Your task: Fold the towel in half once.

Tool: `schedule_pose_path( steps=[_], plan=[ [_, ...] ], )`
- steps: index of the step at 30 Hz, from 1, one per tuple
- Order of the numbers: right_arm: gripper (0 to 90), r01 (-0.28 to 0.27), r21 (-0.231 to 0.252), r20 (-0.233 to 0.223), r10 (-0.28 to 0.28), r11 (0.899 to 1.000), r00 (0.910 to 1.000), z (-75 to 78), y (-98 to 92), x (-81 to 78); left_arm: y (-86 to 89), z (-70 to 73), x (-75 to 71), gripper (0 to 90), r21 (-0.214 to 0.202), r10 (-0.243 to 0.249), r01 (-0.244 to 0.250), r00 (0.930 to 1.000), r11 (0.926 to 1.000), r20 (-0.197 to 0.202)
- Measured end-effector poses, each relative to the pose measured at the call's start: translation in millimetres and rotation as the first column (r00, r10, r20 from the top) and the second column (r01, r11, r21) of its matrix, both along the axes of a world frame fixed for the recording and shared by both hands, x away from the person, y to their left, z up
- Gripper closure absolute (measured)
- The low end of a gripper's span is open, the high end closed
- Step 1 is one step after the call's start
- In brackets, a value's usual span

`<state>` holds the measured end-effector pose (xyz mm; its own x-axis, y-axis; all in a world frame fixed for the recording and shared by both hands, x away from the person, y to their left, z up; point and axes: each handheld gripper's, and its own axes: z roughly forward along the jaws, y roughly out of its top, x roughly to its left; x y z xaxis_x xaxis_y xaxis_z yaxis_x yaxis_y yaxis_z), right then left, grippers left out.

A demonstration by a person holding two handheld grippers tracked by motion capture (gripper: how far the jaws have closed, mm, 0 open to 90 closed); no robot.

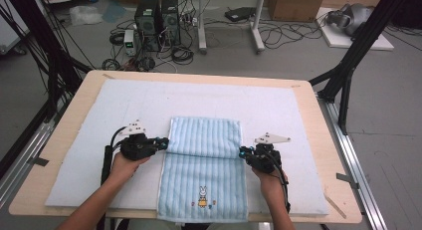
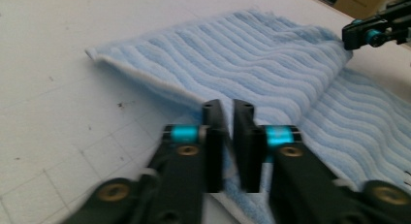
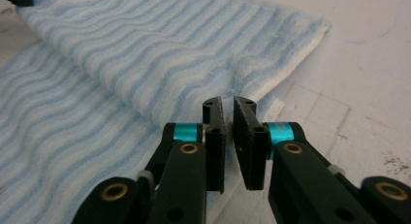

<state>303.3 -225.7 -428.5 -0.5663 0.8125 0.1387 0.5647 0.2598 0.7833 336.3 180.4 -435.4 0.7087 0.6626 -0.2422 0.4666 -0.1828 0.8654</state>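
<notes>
A light blue striped towel (image 1: 204, 170) is lying on the pale mat (image 1: 79, 155) that is covering the wooden table (image 1: 318, 115). Its far part is lying folded back over the near part, with the fold line running across between the two grippers. The near end, bearing a small rabbit motif (image 1: 202, 196), is hanging just over the table's near edge.

The left gripper (image 1: 163, 142) is sitting at the towel's left edge, level with the fold line. In the left gripper view its jaws are standing slightly apart with a narrow gap showing between the pads, and no cloth is being pinched; the towel's edge is lying just beyond and beneath the tips.

The right gripper (image 1: 242, 152) is sitting at the towel's right edge, at the opposite end of the fold. In the right gripper view its jaws are likewise parted by a narrow gap, gripping nothing, with the folded corner of the towel lying just ahead of the tips.

A hand (image 1: 124, 165) is holding each gripper.
</notes>
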Motion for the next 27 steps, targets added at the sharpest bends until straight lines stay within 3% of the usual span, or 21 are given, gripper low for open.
schedule_pose_path(
  steps=[3,6,14,22,23,27],
  plan=[
    [70.8,0.024,0.011,0.001,-0.024,1.0,0.9997,2.4,-1.0,3.9,0.8,0.5,6.3,49.9,-0.004,0.059,-0.058,0.998,0.9983,0.025],
    [62.3,0.052,0.02,0.004,-0.053,0.998,0.9986,6.0,-1.4,8.8,0.9,2.6,15.8,44.0,-0.007,0.069,-0.069,0.9974,0.9976,0.021],
    [43.9,0.111,0.019,-0.016,-0.111,0.994,0.9937,13.7,-1.7,33.9,-3.3,10.2,40.5,41.9,-0.036,0.117,-0.116,0.9928,0.9926,0.027],
    [34.9,0.142,-0.002,-0.053,-0.142,0.99,0.9885,13.5,2.9,63.6,-14.7,3.6,61.1,40.9,-0.011,0.139,-0.14,0.9897,0.9902,-0.035],
    [34.3,0.146,-0.009,-0.062,-0.147,0.989,0.9873,13.1,4.1,66.8,-16.5,1.8,63.7,40.6,0.016,0.137,-0.136,0.9893,0.9906,-0.052],
    [33.3,0.14,-0.031,-0.094,-0.142,0.99,0.9853,7.4,9.5,79.7,-23.5,-6.9,69.6,40.4,0.046,0.143,-0.139,0.9858,0.9892,-0.088]
  ],
)
